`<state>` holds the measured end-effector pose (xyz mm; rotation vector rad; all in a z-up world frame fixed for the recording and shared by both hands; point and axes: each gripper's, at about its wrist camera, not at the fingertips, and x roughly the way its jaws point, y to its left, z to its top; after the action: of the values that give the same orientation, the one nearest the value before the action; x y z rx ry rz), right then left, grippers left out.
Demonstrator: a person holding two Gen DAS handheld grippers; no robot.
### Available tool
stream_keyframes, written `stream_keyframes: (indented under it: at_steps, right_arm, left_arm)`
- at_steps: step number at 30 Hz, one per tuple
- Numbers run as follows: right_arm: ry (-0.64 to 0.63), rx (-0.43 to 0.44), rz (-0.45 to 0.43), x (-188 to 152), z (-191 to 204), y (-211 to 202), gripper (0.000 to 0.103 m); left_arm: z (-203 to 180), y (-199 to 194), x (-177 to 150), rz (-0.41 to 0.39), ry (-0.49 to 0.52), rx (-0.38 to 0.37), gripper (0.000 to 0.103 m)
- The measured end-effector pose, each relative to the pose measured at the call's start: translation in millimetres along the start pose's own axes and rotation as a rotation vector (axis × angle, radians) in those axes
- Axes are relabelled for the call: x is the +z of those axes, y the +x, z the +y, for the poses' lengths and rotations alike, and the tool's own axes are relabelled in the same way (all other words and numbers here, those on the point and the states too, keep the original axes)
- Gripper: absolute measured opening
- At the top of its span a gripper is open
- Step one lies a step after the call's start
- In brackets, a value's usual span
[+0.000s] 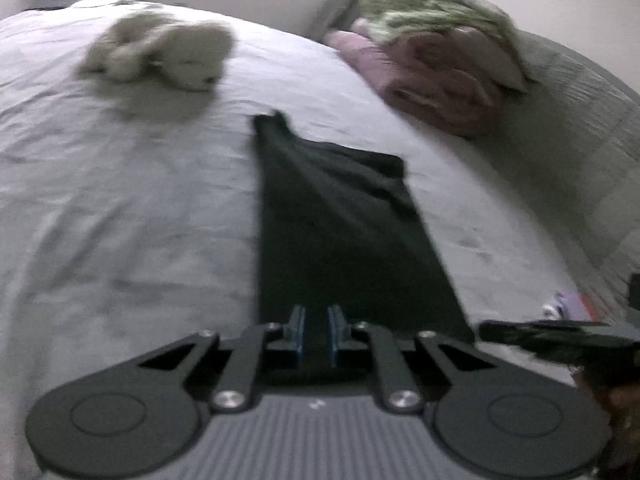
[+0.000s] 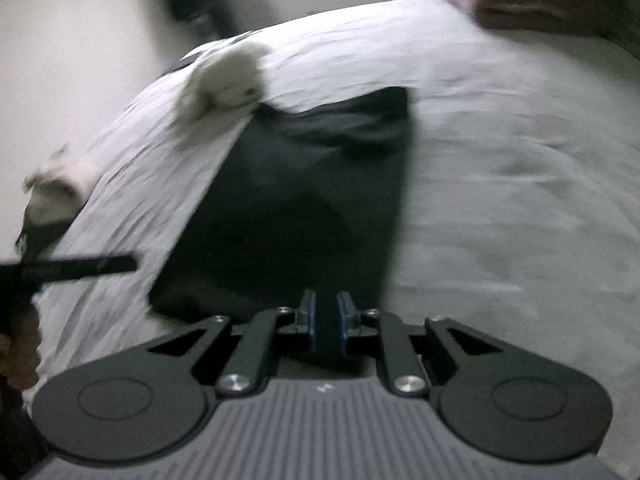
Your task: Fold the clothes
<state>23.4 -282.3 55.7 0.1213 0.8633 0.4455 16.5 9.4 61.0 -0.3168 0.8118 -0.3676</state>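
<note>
A dark green-black garment (image 1: 336, 220) lies stretched in a long strip on the grey bed sheet (image 1: 120, 200), running away from me. My left gripper (image 1: 317, 320) is shut on its near edge. In the right wrist view the same garment (image 2: 304, 184) spreads wider, and my right gripper (image 2: 326, 312) is shut on its near edge too. The right gripper also shows at the right edge of the left wrist view (image 1: 560, 336). The left gripper shows at the left edge of the right wrist view (image 2: 72, 266). Both views are motion blurred.
A cream plush toy (image 1: 160, 52) lies on the far part of the bed, just beyond the garment (image 2: 224, 84). A pile of pink and green-patterned clothes (image 1: 436, 52) sits at the far right. A pale bundle (image 2: 60, 184) lies at the bed's left edge.
</note>
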Motion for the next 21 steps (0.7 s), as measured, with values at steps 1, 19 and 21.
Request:
stream_keyframes:
  at_steps: [1, 19, 21]
  right_arm:
    - [-0.029, 0.011, 0.004, -0.7, 9.3, 6.3, 0.017]
    - [-0.18, -0.043, 0.072, -16.8, 37.6, 42.9, 0.004]
    - [-0.152, -0.054, 0.073, -16.0, 32.2, 39.4, 0.001]
  left_arm:
    - [-5.7, 6.4, -2.6, 0.006, 0.011, -0.011, 0.011]
    - [-15.2, 47.5, -30.5, 0.062, 0.069, -0.004, 0.012]
    - [-9.9, 43.8, -30.3, 0.063, 0.05, -0.006, 0.012]
